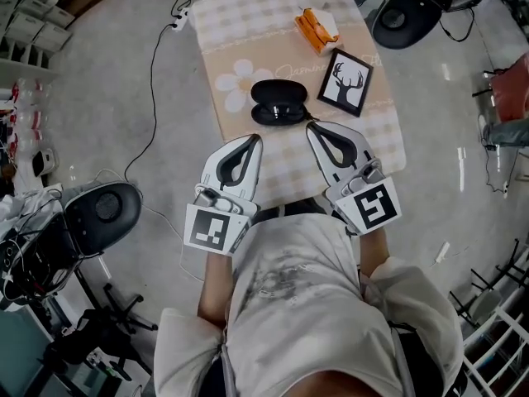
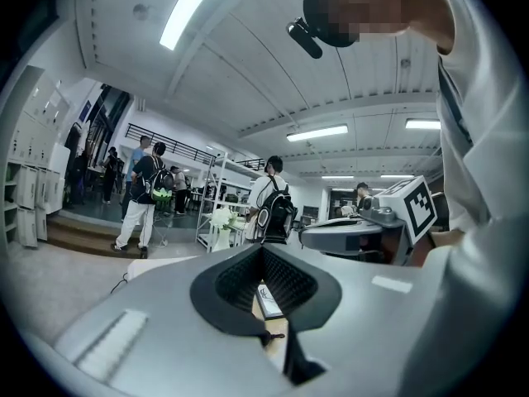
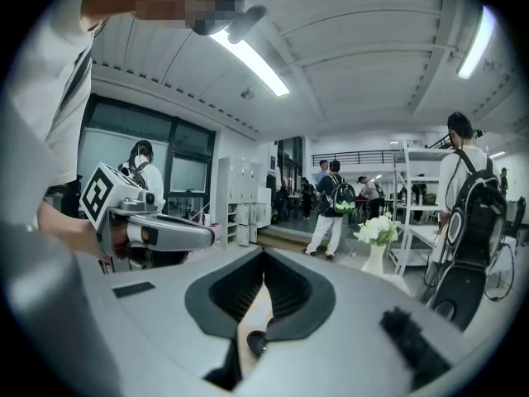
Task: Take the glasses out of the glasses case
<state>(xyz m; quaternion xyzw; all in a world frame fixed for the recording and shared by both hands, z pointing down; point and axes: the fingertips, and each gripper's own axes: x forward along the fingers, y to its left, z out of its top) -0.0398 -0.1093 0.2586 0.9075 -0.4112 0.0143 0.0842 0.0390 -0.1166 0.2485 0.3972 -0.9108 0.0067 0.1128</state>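
A black glasses case (image 1: 278, 103) lies on the checked tablecloth (image 1: 248, 31) near the table's middle. It looks open, with lid and base side by side, and I cannot make out glasses inside. My left gripper (image 1: 254, 140) hovers just short of the case on its near left, jaws shut and empty. My right gripper (image 1: 312, 126) is on the near right, also shut and empty, with its tip close to the case's right end. In the right gripper view (image 3: 264, 253) a dark bit of the case (image 3: 255, 342) shows through the jaw opening. The left gripper view (image 2: 263, 247) shows shut jaws.
A framed deer picture (image 1: 345, 81) lies right of the case, and an orange box (image 1: 315, 30) sits behind it. White flowers in a vase (image 3: 376, 235) stand at the table's far edge. Office chairs (image 1: 103, 210) and cables are on the floor. People stand in the background.
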